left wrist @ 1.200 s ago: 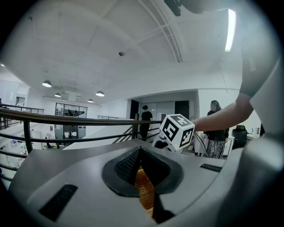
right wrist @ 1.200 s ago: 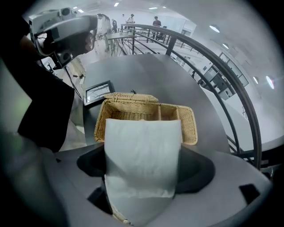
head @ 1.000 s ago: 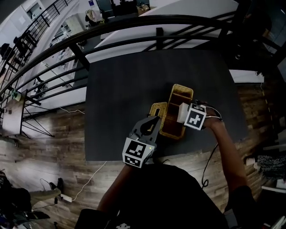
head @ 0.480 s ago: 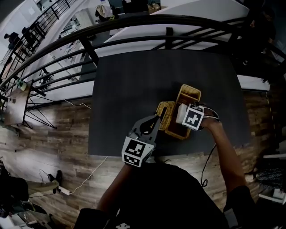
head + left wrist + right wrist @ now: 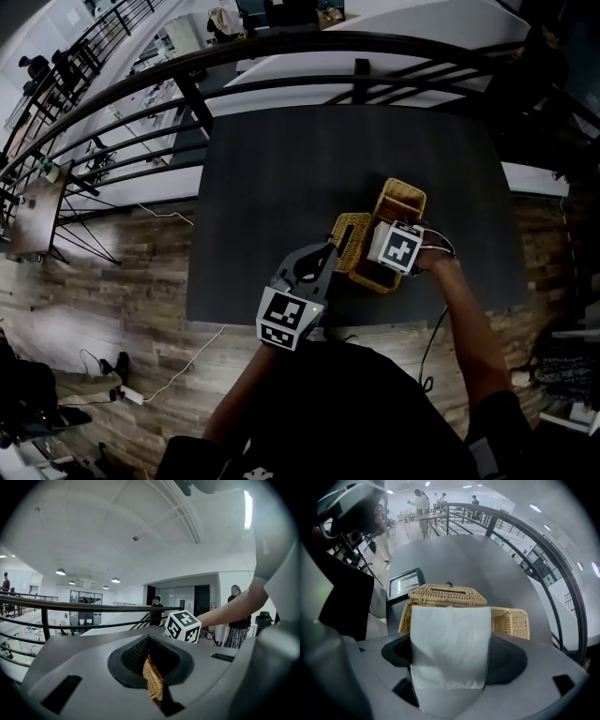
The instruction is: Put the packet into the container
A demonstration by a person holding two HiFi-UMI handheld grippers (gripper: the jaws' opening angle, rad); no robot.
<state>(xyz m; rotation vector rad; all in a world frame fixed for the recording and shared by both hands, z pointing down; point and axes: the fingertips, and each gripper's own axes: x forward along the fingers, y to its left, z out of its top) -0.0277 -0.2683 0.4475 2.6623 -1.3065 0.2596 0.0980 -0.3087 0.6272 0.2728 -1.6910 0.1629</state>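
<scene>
- Right gripper (image 5: 452,656) first: its jaws stand wide apart and press on both sides of the packet (image 5: 449,634), which fills the gap between them.
- That packet is a soft white pack; the side facing the camera is plain white, and its end juts out past my fingertips.
- On top of this gripper sits its cube, and the only markings there are black-and-white square patterns.
- My right forearm comes in from the lower right, and the gripper points straight down over the near end of the open wicker container (image 5: 398,199).
- Whether the packet's lower end has passed the rim, I cannot tell.
- Left gripper (image 5: 323,255): its jaws are closed tight on the edge of the wicker lid (image 5: 345,232), with a strip of weave pinched between the pads.
- It points almost level, tipped slightly down and away from my body, and holds the lid tilted up just beside the container's left side.
- Its cube bears the same kind of square patterns.
- Container and lid rest on a dark table (image 5: 281,187).
- Beyond that are a black railing (image 5: 281,56) and a wooden floor (image 5: 122,262).
</scene>
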